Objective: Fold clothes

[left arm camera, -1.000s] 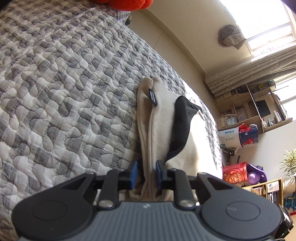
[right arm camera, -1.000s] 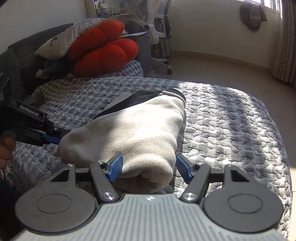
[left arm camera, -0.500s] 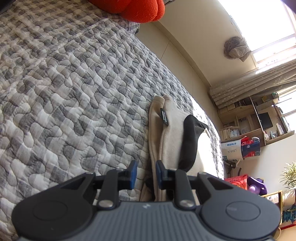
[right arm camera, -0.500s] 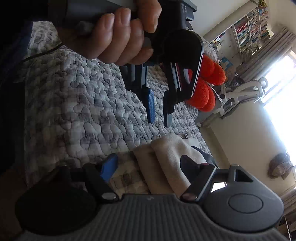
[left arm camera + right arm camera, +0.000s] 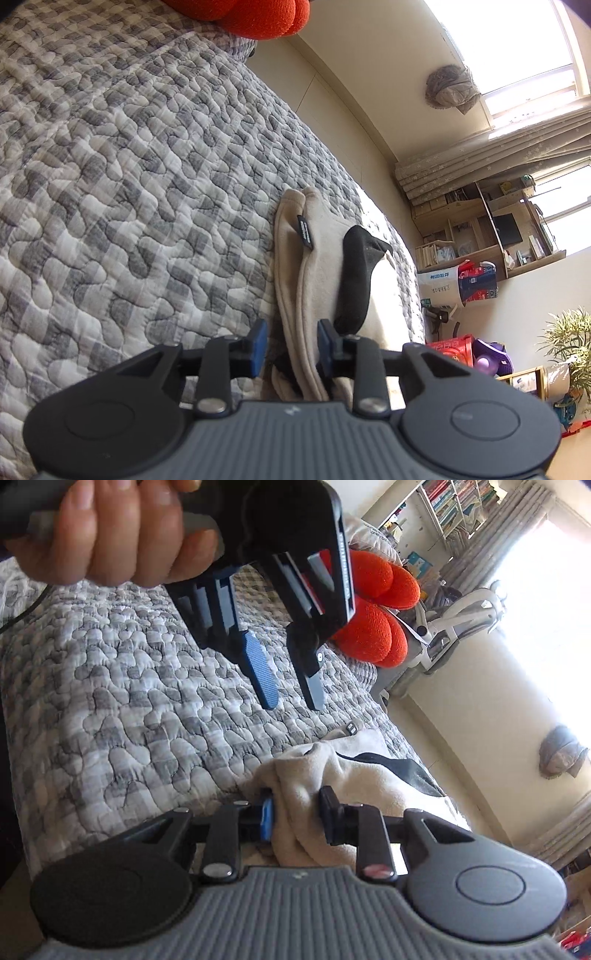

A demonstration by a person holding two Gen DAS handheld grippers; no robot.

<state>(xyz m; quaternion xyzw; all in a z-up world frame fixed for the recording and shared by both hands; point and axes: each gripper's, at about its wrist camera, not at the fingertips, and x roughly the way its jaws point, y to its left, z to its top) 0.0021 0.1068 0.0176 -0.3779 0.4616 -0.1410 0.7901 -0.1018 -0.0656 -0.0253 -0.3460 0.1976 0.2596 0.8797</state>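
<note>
Beige fleece garment (image 5: 317, 258), folded w/ black lining (image 5: 356, 280) showing, lies on grey-white quilted bed (image 5: 129, 184). Long axis runs away from my left cam toward bed's far edge; small black label (image 5: 304, 232) near far end. Left tongs (image 5: 289, 347): jaws have just been opening, now part open; I see cloth edges between, pads not pressing. Right tongs (image 5: 295, 819): jaws have just been closing, now pinched on garment's near end. Containers: none w/ visible contents. Red cushion (image 5: 373, 609) at bed's head.
</note>
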